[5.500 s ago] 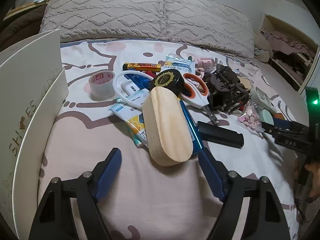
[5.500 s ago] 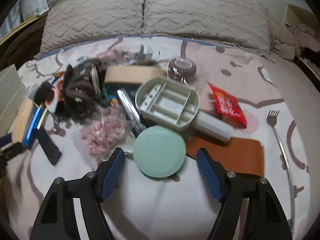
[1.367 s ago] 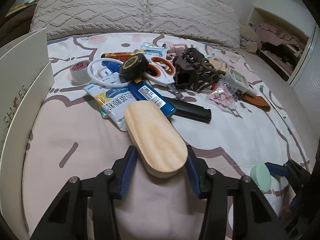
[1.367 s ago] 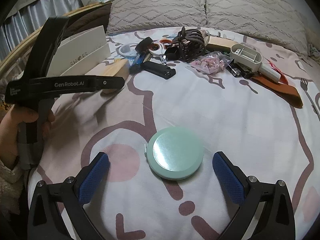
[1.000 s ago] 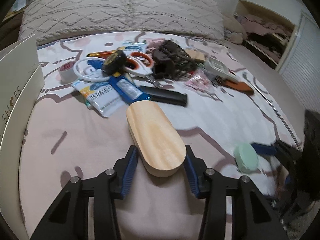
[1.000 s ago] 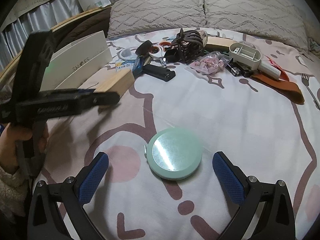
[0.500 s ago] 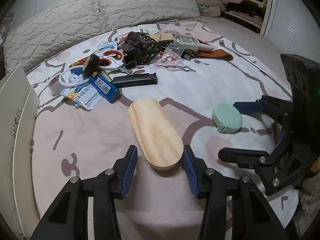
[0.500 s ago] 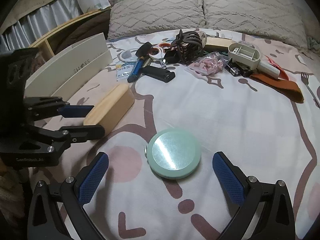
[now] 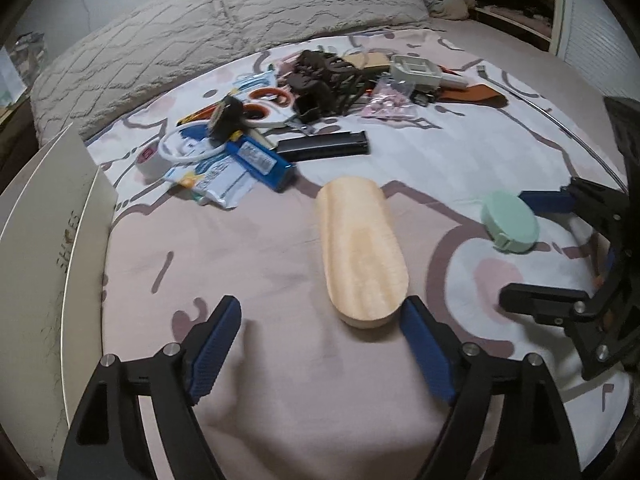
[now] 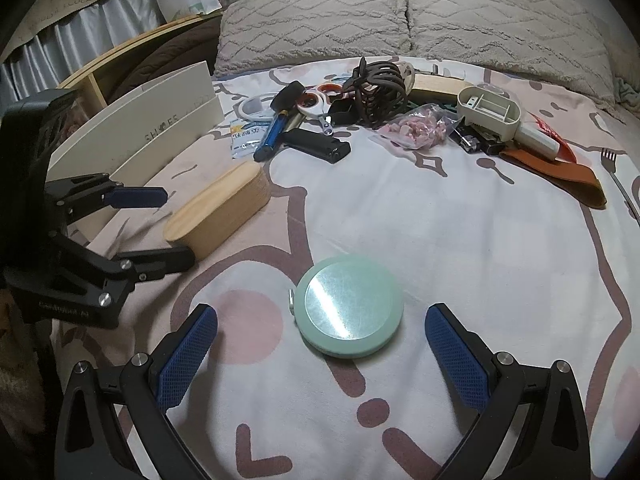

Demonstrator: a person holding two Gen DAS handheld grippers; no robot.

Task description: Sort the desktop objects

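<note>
While its jaws are opening, the left gripper (image 9: 320,344) lets go of the wooden oval block (image 9: 360,252), which lies flat on the bedspread (image 9: 248,264) with only its near end between the blue pads (image 9: 426,354); the left pad stands clear of the block and the right one sits just beside it, so this looks like a release after setting the block down apart from the clutter. Just to the right of the block lies the round green mirror (image 10: 350,310), resting between the widely spread jaws of the right gripper (image 10: 322,350), which touch nothing; the two items seem to be gathered here as a sorted group. Beyond the block, toward the pillows (image 9: 256,24), the unsorted heap remains: scissors (image 9: 268,106), a brown hair claw (image 10: 378,88), a black case (image 9: 322,146) and a blue tube (image 9: 260,162). Left of the block stands a white shoe box (image 9: 44,216), likely a bin for sorting.
</note>
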